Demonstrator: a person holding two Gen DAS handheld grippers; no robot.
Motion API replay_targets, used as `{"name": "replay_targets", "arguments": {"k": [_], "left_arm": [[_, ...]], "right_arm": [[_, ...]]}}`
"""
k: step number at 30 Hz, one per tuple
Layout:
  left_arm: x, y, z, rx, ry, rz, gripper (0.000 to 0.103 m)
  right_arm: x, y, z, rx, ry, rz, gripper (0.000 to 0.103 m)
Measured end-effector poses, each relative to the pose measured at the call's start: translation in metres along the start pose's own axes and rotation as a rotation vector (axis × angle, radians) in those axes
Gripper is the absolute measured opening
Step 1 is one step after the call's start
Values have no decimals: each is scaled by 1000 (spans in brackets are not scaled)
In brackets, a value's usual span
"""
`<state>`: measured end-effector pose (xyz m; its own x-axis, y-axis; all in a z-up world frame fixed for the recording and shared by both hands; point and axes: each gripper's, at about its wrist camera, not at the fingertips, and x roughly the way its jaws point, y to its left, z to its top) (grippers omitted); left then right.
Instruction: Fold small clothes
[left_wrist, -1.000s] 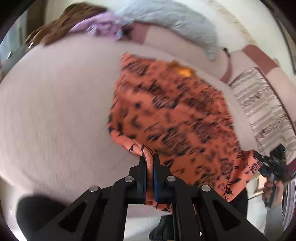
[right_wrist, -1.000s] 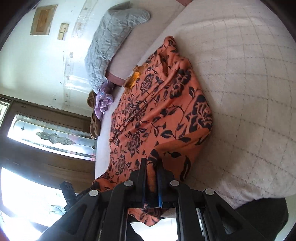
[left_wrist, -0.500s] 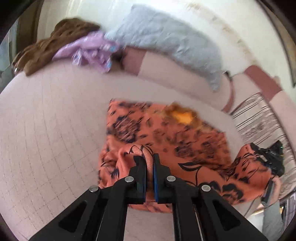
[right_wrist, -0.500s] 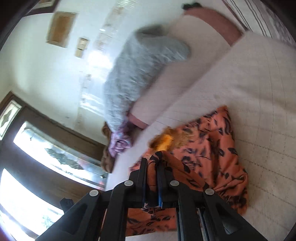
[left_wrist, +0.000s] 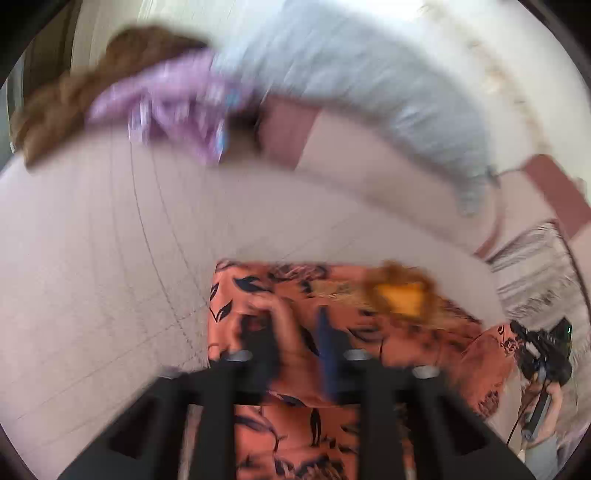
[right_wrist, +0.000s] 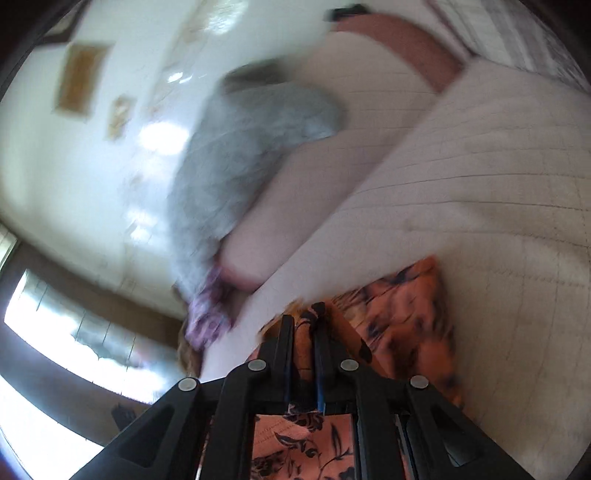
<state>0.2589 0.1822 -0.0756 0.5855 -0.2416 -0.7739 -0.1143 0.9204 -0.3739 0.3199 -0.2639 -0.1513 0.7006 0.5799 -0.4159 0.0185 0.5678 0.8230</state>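
Note:
An orange garment with a dark leaf print lies folded over on the pale quilted bed. My left gripper hangs low over its near edge; its jaws stand apart with a fold of the cloth between them, blurred. My right gripper is shut on the garment's other corner, and it also shows at the right of the left wrist view. A yellow-orange lining patch shows near the garment's far edge.
A grey quilted pillow and a pink pillow lie at the head of the bed. A purple cloth and a brown cloth sit at the far left. A striped cloth lies to the right.
Both grippers have carried the garment's near edge forward over itself toward the pillows and lowered it. The left jaws have spread apart; the right stays shut on the cloth.

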Motion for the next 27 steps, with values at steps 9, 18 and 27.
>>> {"name": "replay_targets", "arguments": {"k": [9,18,27], "left_arm": [[-16,34,-32,11,-61,61,66],[3,35,-90,83,55,65,77],[-10,-2,-56,113,52,79,20]], "right_arm": [[5,-28,-33,-40,40,-140,80],[-1,-25,-91,-261,216,-271,77],[14,21,-97,-366,289,-393,22]]}}
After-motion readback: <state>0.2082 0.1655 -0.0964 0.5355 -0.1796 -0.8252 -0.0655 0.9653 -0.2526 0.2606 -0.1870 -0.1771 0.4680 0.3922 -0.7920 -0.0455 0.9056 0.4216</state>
